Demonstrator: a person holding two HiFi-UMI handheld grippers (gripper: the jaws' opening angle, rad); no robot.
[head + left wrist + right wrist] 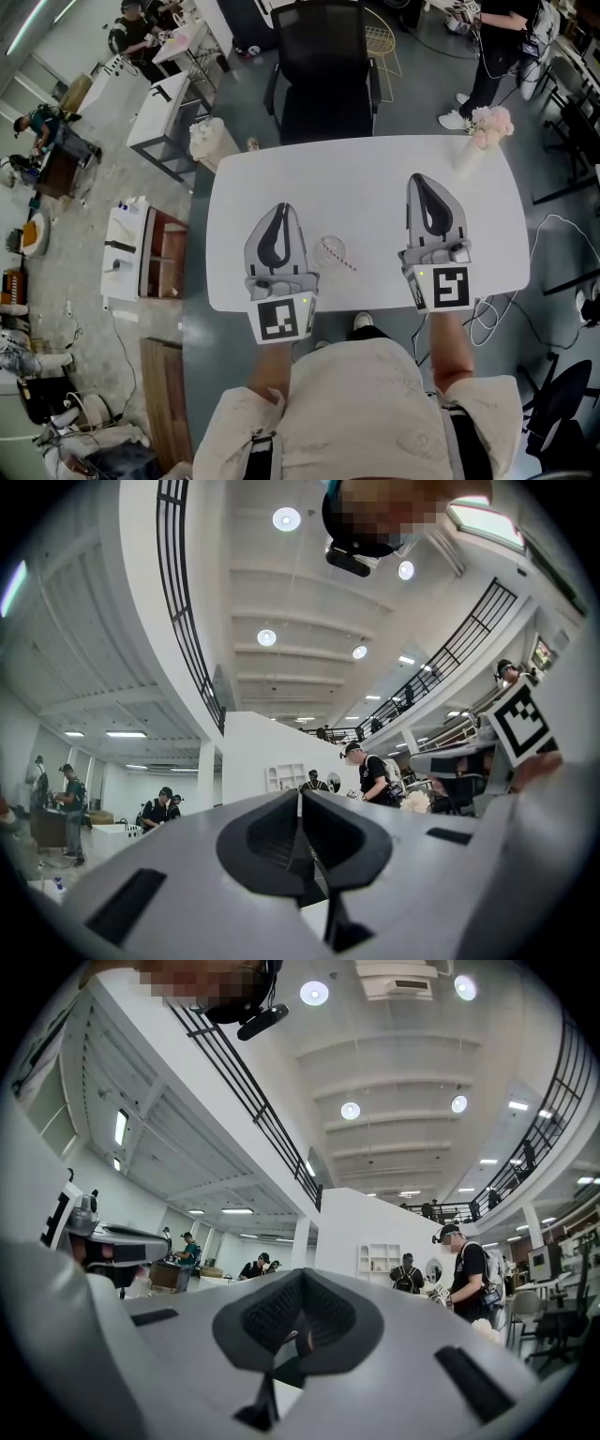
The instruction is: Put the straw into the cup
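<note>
In the head view a clear cup (pixel 329 249) stands on the white table (pixel 375 178), between my two grippers and near the front edge. A thin red-striped straw (pixel 345 262) lies slanting from the cup toward the front right; whether it rests on the cup I cannot tell. My left gripper (pixel 281 208) is just left of the cup, shut and empty. Well right of the cup my right gripper (pixel 427 180) is shut too, holding nothing. Both gripper views look up at the ceiling past closed jaws, left gripper (pixel 299 794) and right gripper (pixel 300 1275); cup and straw are hidden there.
A white vase of pale flowers (pixel 487 127) stands at the table's back right corner. A black office chair (pixel 323 75) sits behind the far edge. The person holding the grippers stands against the front edge. Other people work at desks across the hall.
</note>
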